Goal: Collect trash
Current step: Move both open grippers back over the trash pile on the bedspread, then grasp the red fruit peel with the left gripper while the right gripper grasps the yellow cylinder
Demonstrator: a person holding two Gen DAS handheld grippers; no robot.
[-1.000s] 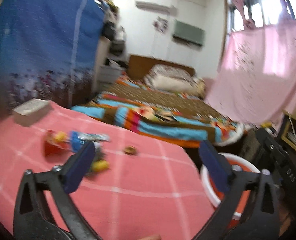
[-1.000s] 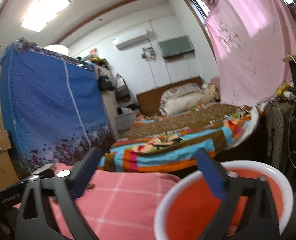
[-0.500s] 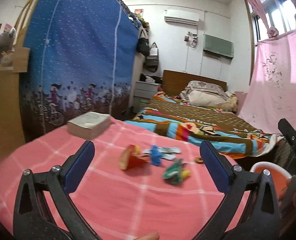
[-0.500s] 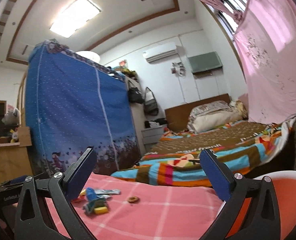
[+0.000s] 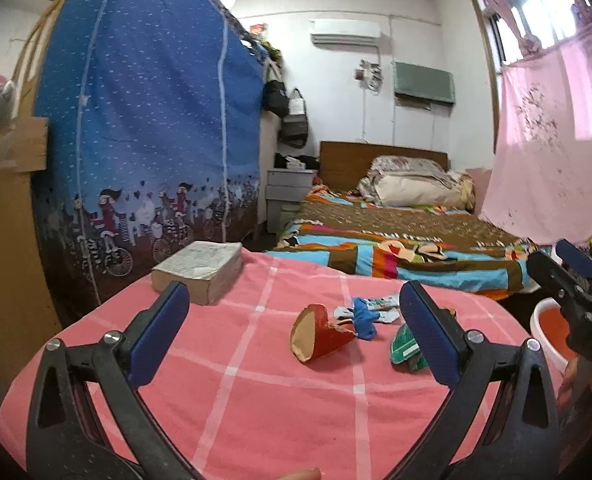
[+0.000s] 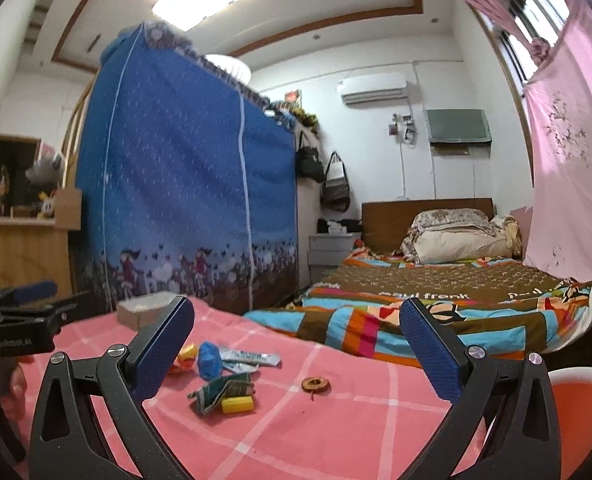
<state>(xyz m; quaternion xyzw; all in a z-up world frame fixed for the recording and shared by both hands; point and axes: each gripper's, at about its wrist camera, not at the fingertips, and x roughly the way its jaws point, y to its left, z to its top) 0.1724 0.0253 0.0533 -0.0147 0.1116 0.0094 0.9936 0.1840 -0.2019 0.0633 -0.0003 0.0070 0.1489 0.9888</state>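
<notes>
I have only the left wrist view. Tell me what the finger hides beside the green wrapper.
Observer: A yellow piece lies against the green wrapper.
Operator: Report anything further right.
Observer: A brown ring lies alone on the cloth, apart from the pile.
Operator: State the other gripper.
Observer: The right gripper is open and holds nothing.

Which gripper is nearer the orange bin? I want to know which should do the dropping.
Right. The right gripper hangs beside the orange bin, whose rim sits by its right finger. The left gripper is over the pink table, with the bin farther right.
</notes>
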